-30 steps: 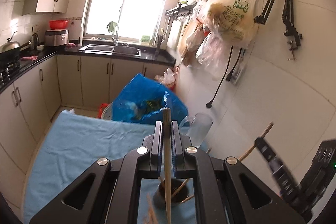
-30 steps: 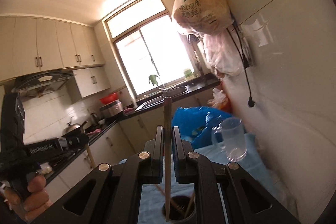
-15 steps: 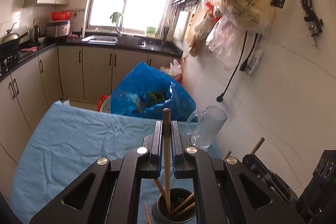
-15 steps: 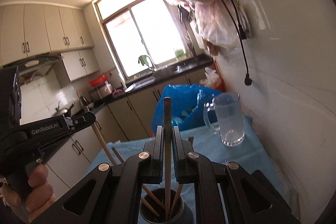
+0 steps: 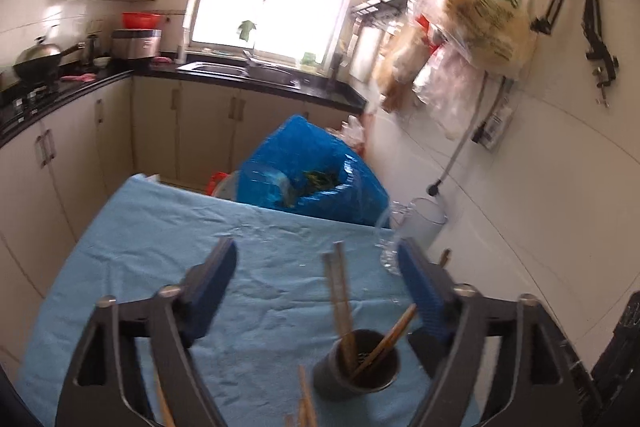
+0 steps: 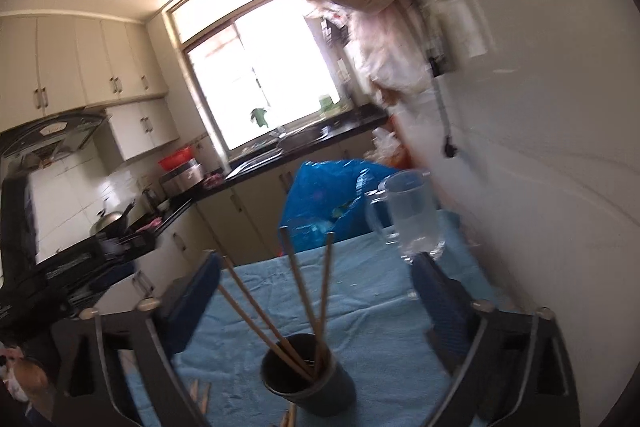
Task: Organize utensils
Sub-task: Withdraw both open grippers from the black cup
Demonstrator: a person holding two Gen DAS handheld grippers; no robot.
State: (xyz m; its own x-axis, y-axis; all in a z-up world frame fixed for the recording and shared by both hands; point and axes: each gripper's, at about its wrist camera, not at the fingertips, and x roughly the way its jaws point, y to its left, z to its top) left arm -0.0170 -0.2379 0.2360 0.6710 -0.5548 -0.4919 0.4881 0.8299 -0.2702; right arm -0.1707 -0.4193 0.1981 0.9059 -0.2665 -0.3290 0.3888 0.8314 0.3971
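A dark cup stands on the blue cloth and holds several wooden chopsticks that lean in it. My left gripper hangs just over the cup. Its jaws are opening and the pads touch nothing. My right gripper is over the same cup, its jaws also opening, with the chopsticks standing free between them. More loose chopsticks lie on the cloth near the cup.
A clear glass mug stands at the far right by the tiled wall. A blue plastic bag sits past the table's far edge. Plastic bags hang on wall hooks. Kitchen counters run along the left.
Both grippers were shut on one chopstick each; both have sunk towards the cup and let go. The chopsticks now stand in the cup.
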